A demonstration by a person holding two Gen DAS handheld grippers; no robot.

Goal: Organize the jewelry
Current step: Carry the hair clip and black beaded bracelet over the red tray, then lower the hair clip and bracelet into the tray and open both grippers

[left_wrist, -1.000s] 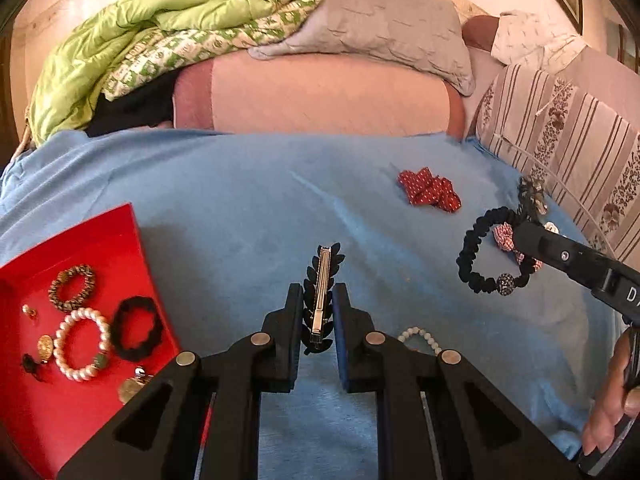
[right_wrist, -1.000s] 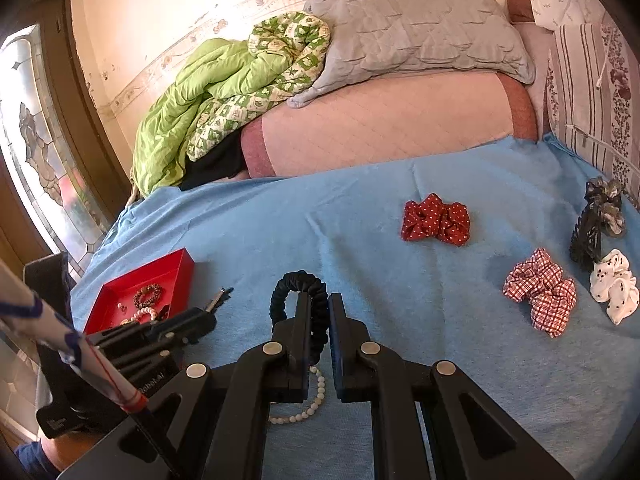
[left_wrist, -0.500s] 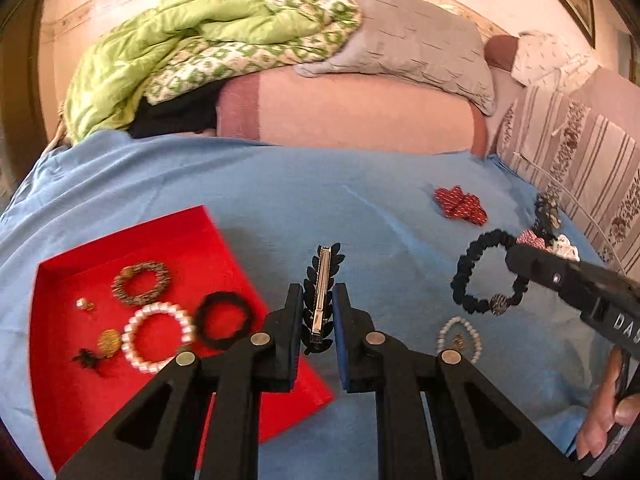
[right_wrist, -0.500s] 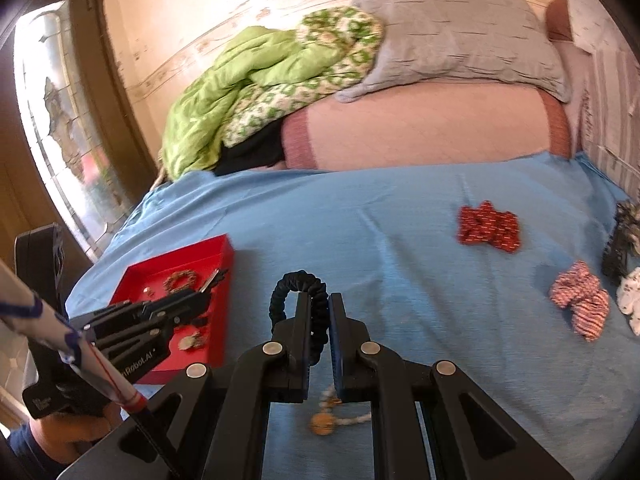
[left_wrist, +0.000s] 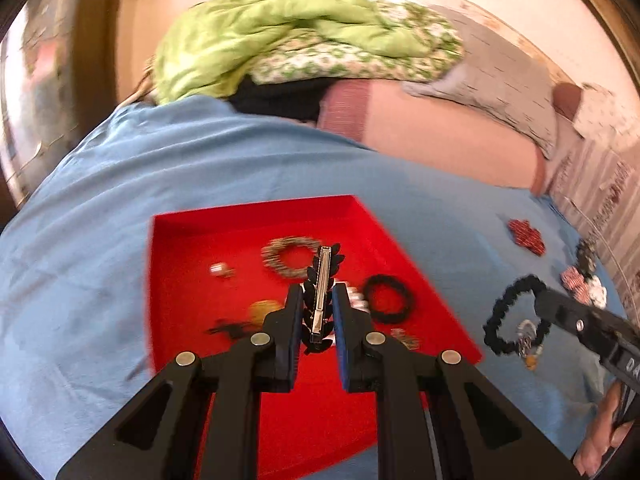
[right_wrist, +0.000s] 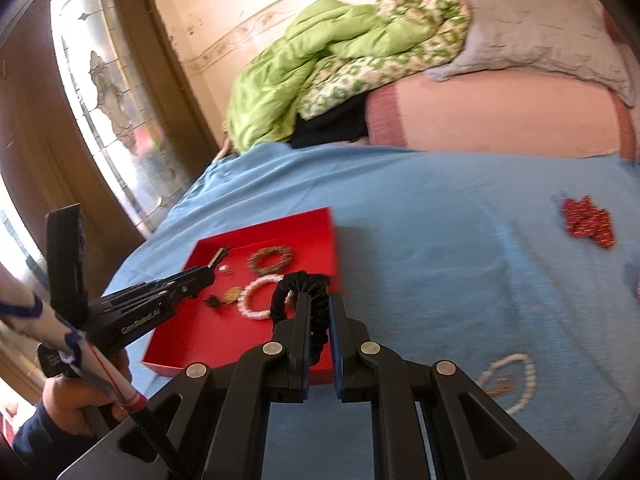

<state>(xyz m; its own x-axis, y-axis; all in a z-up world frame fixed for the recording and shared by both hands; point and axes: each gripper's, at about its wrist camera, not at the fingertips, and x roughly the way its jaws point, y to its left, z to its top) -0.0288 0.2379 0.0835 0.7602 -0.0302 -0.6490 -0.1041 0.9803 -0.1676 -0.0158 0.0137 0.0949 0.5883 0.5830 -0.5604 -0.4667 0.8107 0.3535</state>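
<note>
Blue-sheeted bed [right_wrist: 420,208] carries a red tray [right_wrist: 240,344], red scrunchie [right_wrist: 588,222] and pearl bracelet [right_wrist: 516,380]

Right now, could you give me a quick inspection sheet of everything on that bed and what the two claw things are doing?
Surface: blue bedsheet, wrinkled.
Job's things: red tray holding a beaded bracelet, pearl bracelet and black scrunchie; pearl necklace loose on the sheet.
Clutter: red scrunchie; green blanket; grey pillow.
Grippers: left gripper shut on a black leaf hair clip over the tray; right gripper shut on a black beaded bracelet.
Cables: nothing seen.
Surroundings: glass-paned door, wall.
</note>
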